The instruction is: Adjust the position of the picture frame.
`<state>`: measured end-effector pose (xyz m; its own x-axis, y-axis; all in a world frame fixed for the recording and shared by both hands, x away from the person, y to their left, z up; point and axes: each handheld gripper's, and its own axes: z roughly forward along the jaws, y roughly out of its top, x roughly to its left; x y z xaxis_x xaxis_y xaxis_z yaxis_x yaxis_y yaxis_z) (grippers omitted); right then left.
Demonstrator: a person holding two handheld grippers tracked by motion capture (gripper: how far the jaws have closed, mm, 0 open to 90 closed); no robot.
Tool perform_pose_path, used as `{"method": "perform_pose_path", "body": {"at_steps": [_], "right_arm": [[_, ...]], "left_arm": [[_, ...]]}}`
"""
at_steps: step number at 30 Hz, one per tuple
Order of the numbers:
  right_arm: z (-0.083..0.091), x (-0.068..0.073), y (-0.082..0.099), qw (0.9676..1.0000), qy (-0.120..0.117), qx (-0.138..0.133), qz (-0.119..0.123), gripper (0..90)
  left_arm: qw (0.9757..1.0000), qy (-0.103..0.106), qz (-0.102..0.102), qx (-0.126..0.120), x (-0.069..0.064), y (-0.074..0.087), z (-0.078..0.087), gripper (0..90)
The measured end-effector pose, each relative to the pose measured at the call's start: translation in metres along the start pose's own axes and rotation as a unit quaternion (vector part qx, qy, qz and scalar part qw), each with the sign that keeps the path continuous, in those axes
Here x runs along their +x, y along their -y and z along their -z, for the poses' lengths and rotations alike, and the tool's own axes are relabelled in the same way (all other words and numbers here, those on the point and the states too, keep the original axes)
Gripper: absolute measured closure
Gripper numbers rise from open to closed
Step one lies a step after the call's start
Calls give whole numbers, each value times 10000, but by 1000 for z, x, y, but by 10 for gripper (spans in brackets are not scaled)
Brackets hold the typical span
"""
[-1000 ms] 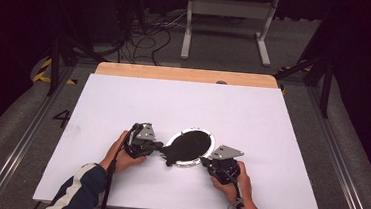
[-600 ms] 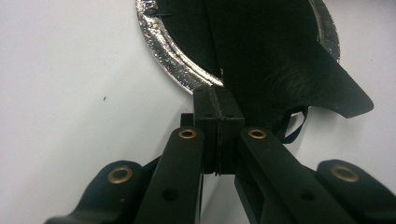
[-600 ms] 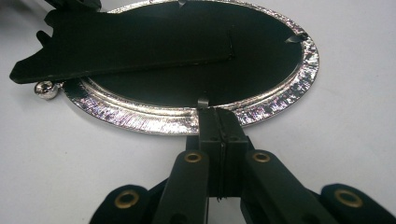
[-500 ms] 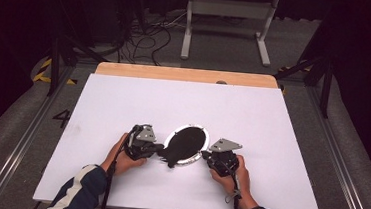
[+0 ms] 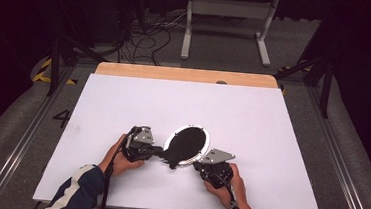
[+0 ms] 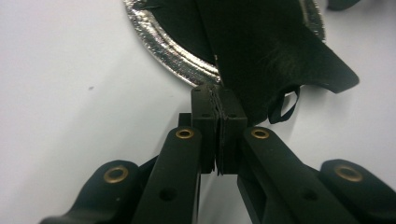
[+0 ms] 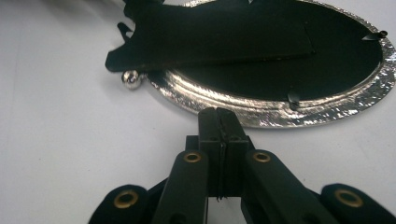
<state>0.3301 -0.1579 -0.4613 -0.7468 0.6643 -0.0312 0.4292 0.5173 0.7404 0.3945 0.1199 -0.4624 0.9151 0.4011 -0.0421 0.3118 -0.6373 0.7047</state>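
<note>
An oval silver picture frame (image 5: 202,132) lies face down on the white table (image 5: 252,120), black backing up. Its black stand flap (image 6: 280,51) lifts off the backing toward the left hand. My left gripper (image 6: 217,91) is shut on the edge of that flap, seen from above as the left gripper (image 5: 158,151) beside the frame's left end. My right gripper (image 7: 219,112) is shut with nothing visible between its jaws, its tip against the silver rim (image 7: 280,114) at the near side. In the high view the right gripper (image 5: 197,164) sits just below the frame. A small metal ball (image 7: 131,79) pokes out under the flap.
The white table has a wooden strip (image 5: 186,74) along its far edge. Metal rails (image 5: 339,162) run down both sides on the floor. Cables (image 5: 148,36) and a grey stand (image 5: 225,17) lie beyond the table.
The frame has turned on the table, from lying wide to standing more upright and tilted. The right gripper has shifted slightly left toward it. The left gripper keeps its hold.
</note>
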Motion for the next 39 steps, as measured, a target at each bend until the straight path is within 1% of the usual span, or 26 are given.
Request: {"method": "perform_pose_path", "body": {"at_steps": [1, 2, 3, 4, 5, 6, 7, 8, 11, 12, 13, 14, 16, 19, 20, 23, 25, 26, 27, 30, 32, 34, 35, 36, 39], "right_arm": [[0, -1, 0, 10000, -29, -4, -24, 900], [-1, -2, 0, 10000, -30, -16, -46, 900], [-1, -2, 0, 10000, -23, -22, -48, 900], [-1, -2, 0, 10000, -23, -22, -48, 900], [-1, -2, 0, 10000, -16, -22, -30, 900], [-1, -2, 0, 10000, -24, -36, -1, 900], [-1, -2, 0, 10000, -24, -36, -1, 900], [-1, -3, 0, 10000, -29, -41, 3, 900], [-1, -4, 0, 10000, 17, -39, 11, 900], [-1, -5, -1, 10000, 29, -33, 11, 900], [-1, -6, -1, 10000, 45, -28, 4, 900], [-1, -7, -1, 10000, 60, -31, -3, 900], [-1, -9, -1, 9999, 128, -24, -45, 900], [-1, -13, -1, 9999, 123, -21, -93, 900], [-3, -16, -2, 9997, 195, -14, -119, 900], [-4, -21, -4, 9995, 274, -10, -164, 900], [-6, -26, -5, 9993, 298, -5, -222, 900], [-6, -26, -5, 9993, 298, -5, -222, 900], [-7, -31, -8, 9985, 482, 6, -254, 900], [-8, -35, -9, 9986, 458, 25, -259, 900], [-8, -37, -9, 9986, 459, 20, -267, 900], [-9, -38, -9, 9984, 492, 18, -278, 900], [-9, -39, -9, 9984, 500, 16, -278, 900], [-9, -40, -9, 9984, 491, 12, -289, 900], [-10, -45, -10, 9982, 529, 19, -290, 900]], "left_arm": [[10000, -11, -11, 19, -3, -1, -1, 880], [9999, -9, -103, 40, -4, -3, -2, 880], [9999, -48, -91, 45, -7, -4, -3, 883], [9999, -48, -91, 45, -7, -4, -3, 900], [9999, -66, -69, 32, -8, -4, -3, 900], [10000, -31, 34, -2, -7, -3, -3, 900], [10000, -31, 34, -2, -7, -3, -3, 900], [9999, -15, 115, -17, -8, -3, -4, 900], [10000, -53, 82, -8, -9, -4, -5, 900], [10000, -45, 21, 5, -9, -5, -5, 900], [9999, -20, 129, -42, -10, -5, -6, 900], [9999, -28, 137, -41, -11, -5, -7, 900], [9999, -30, 108, -48, -12, -6, -7, 900], [9999, -34, 132, -69, -13, -6, -8, 900], [9999, -51, 127, -94, -14, -7, -9, 900], [9998, -101, 124, -98, -15, -8, -11, 899], [9998, -109, 126, -93, -16, -10, -13, 899], [9998, -109, 126, -93, -16, -10, -13, 898], [9998, -164, 105, -92, -16, -12, -14, 898], [9997, -189, 114, -98, -16, -13, -15, 898], [9997, -189, 78, -109, -15, -14, -16, 898], [9996, -168, 165, -142, -15, -15, -17, 898], [9996, -176, 172, -146, -15, -15, -18, 898], [9996, -192, 133, -131, -15, -16, -18, 898], [9995, -197, 210, -146, -17, -17, -20, 898]]}}
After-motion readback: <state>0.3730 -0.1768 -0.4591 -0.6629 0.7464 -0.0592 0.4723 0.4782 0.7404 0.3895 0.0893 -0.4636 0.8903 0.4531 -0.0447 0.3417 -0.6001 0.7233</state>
